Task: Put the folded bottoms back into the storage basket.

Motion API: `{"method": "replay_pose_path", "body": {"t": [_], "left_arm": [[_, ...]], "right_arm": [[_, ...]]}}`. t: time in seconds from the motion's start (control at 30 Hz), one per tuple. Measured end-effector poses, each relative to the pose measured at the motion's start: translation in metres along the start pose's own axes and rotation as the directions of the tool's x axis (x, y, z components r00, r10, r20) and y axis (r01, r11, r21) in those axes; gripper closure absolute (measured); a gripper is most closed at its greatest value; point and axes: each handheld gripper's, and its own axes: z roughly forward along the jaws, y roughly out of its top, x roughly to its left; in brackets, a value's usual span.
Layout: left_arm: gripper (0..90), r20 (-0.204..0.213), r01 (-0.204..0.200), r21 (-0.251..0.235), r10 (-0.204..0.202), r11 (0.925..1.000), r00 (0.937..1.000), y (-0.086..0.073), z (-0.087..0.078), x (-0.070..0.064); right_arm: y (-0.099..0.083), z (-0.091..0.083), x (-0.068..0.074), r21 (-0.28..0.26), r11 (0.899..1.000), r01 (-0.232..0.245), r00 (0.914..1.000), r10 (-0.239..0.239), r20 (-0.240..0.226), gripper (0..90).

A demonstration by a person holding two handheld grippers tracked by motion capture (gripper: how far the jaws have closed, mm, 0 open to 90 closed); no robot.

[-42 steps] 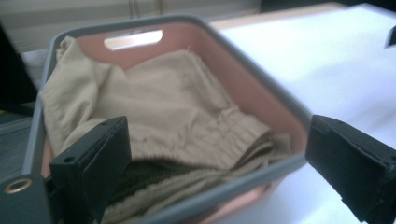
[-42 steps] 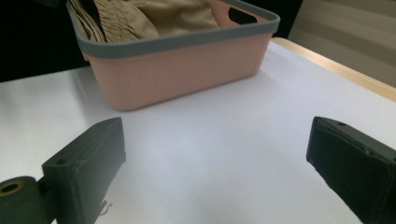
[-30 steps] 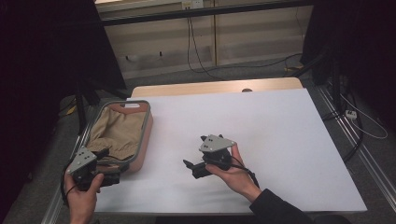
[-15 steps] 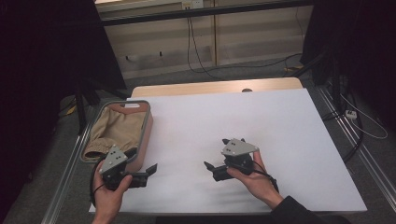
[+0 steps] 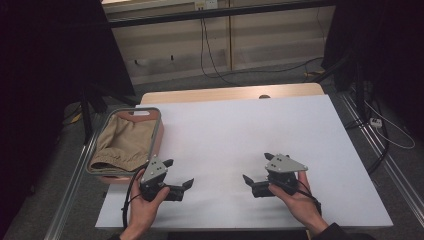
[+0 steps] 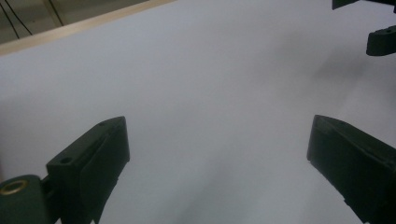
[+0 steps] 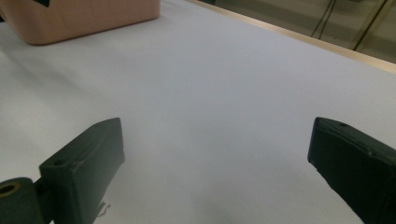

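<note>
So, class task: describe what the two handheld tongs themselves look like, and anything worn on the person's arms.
Both tongs, left and right, have a black body with two chunky black jaws. Each carries a grey three-cornered plate on top, dotted with small dark holes. A black cable loops from the left one. A brass-coloured ring sits at its jaw base. A dark sleeve covers the right forearm.

We see the left gripper (image 5: 178, 174) has left the tray (image 5: 156, 131), where it sat at the near corner a second ago, and now hovers over the bare white table (image 5: 240, 135), jaws apart. The right gripper (image 5: 257, 169) has drifted right and nearer the person, jaws wide as well.
</note>
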Motion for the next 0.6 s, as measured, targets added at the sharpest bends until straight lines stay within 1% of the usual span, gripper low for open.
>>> {"method": "replay_pose_path", "body": {"t": [0.03, 0.07, 0.1, 0.17, 0.2, 0.23, 0.27, 0.33, 0.43, 0.47, 0.53, 0.57, 0.6], "left_arm": [[5.8, 0.008, -0.004, 0.018, 0.004, 0.9998, 1.0, -0.002, 0.003, 0.0], [5.8, 0.011, -0.006, 0.019, 0.006, 0.9998, 0.9999, -0.004, 0.005, 0.0], [5.8, 0.011, -0.008, 0.009, 0.008, 0.9999, 0.9999, -0.005, 0.004, 0.0], [5.7, 0.005, 0.006, -0.007, -0.006, 1.0, 1.0, -0.008, 0.002, 0.001], [5.7, 0.006, 0.01, -0.02, -0.01, 0.9997, 0.9999, -0.009, 0.002, 0.001], [5.7, -0.001, 0.007, -0.025, -0.007, 0.9997, 1.0, -0.011, 0.002, 0.0], [5.7, -0.004, -0.007, -0.024, 0.007, 0.9997, 1.0, -0.013, 0.002, 0.0], [5.6, 0.009, -0.002, -0.01, 0.002, 1.0, 1.0, -0.016, 0.004, 0.0], [5.6, 0.002, 0.01, -0.01, -0.01, 0.9999, 0.9999, -0.017, 0.007, 0.002], [5.7, -0.001, 0.017, -0.014, -0.017, 0.9998, 0.9999, -0.017, 0.007, 0.002], [5.6, 0.004, 0.016, -0.014, -0.016, 0.9998, 0.9999, -0.017, 0.007, 0.003], [5.6, 0.0, 0.017, -0.022, -0.017, 0.9996, 0.9999, -0.017, 0.006, 0.003], [5.6, -0.006, 0.016, -0.017, -0.016, 0.9997, 0.9999, -0.017, 0.005, 0.004]], "right_arm": [[-0.003, -0.003, -0.001, 0.002, 1.0, 0.018, 0.9997, -0.018, 0.019, 3.1], [-0.007, -0.005, -0.002, 0.004, 0.999, 0.032, 0.999, -0.032, 0.032, 3.0], [-0.01, -0.008, -0.003, 0.001, 1.0, 0.029, 0.9987, -0.029, 0.041, 3.1], [-0.017, -0.013, -0.008, 0.007, 1.0, -0.008, 0.9987, 0.007, 0.05, 3.1], [-0.02, -0.015, -0.009, 0.01, 1.0, -0.019, 0.9983, 0.018, 0.056, 3.1], [-0.023, -0.018, -0.011, 0.01, 1.0, -0.027, 0.9974, 0.026, 0.068, 3.2], [-0.026, -0.021, -0.012, 0.012, 0.999, -0.036, 0.9964, 0.035, 0.077, 3.2], [-0.03, -0.028, -0.015, 0.006, 0.999, -0.047, 0.9937, 0.046, 0.102, 3.2], [-0.036, -0.035, -0.017, -0.005, 0.997, -0.074, 0.9885, 0.074, 0.132, 3.2], [-0.037, -0.036, -0.018, -0.007, 0.997, -0.08, 0.9876, 0.08, 0.135, 3.2], [-0.037, -0.036, -0.019, -0.017, 0.995, -0.096, 0.9854, 0.097, 0.14, 3.3], [-0.036, -0.035, -0.019, -0.019, 0.995, -0.094, 0.9859, 0.096, 0.137, 3.2], [-0.036, -0.034, -0.019, -0.02, 0.996, -0.091, 0.9867, 0.092, 0.134, 3.0]]}}
